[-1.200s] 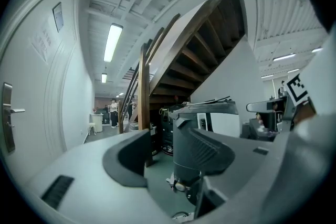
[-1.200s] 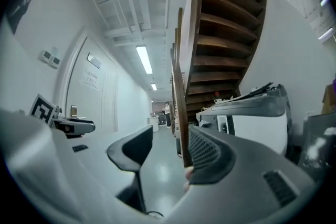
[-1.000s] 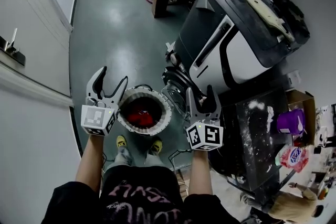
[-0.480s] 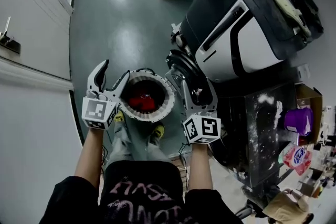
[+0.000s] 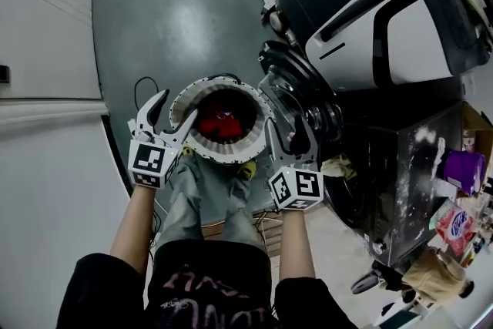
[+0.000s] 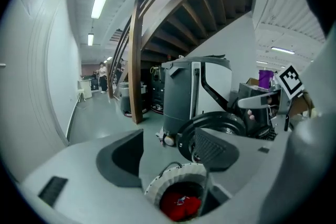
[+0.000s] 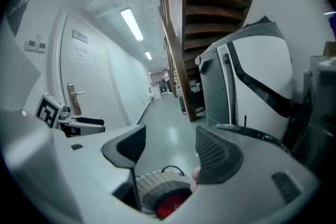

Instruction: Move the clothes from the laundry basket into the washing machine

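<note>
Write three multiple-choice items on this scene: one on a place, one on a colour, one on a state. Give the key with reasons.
1. Where does the laundry basket stand?
A. on a chair
B. on the floor beside the washing machine
C. hanging from a hook

2. What colour are the clothes in the basket?
A. red
B. blue
C. yellow

3. How do the jaws of the left gripper and the right gripper stand?
A. both shut on cloth
B. one shut, one open
C. both open, holding nothing

Key:
1 B: the head view shows the basket on the grey floor next to the machine.
2 A: a red heap shows inside the white rim in all three views.
3 C: each gripper view shows its pads apart with only the scene beyond between them.
</note>
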A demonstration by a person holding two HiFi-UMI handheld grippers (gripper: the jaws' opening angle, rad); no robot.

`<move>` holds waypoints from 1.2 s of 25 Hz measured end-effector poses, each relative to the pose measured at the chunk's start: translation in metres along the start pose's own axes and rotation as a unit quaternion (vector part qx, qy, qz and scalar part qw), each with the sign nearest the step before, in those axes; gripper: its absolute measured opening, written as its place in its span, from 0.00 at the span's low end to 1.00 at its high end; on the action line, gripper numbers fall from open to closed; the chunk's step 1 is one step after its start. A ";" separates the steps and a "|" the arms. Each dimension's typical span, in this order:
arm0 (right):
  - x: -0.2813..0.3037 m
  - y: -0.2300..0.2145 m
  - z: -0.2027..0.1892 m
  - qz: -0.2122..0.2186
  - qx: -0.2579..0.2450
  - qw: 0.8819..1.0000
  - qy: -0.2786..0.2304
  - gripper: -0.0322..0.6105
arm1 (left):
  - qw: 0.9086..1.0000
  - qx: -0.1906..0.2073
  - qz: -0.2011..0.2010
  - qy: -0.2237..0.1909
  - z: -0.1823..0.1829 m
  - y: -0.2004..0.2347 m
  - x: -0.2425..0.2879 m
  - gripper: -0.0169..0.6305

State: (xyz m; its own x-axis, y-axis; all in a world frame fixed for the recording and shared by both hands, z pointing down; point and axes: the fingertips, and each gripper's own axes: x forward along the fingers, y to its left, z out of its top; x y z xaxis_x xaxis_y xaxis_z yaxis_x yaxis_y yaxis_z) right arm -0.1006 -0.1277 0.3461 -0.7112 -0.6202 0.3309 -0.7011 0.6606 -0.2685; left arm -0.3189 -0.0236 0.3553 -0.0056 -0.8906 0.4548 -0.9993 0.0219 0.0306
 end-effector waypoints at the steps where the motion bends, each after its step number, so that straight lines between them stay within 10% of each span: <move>1: 0.003 -0.001 -0.014 -0.004 0.005 1.000 0.009 0.52 | 1.000 0.001 -0.010 0.009 -0.012 0.000 0.006 0.52; 10: 0.048 -0.017 -0.141 -0.036 0.059 0.994 0.089 0.52 | 0.994 -0.062 -0.015 0.088 -0.134 0.010 0.064 0.51; 30: 0.159 -0.064 -0.445 -0.049 0.121 0.951 0.279 0.52 | 0.948 -0.194 -0.021 0.252 -0.435 -0.016 0.211 0.49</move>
State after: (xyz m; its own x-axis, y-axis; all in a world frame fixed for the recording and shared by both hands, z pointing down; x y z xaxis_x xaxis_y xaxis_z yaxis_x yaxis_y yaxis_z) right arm -0.1455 -0.0803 0.8182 -0.5497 -0.3082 0.7764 -0.8026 0.4525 -0.3886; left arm -0.2879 -0.0143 0.8385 0.1505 -0.5659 0.8106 -0.9086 0.2439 0.3390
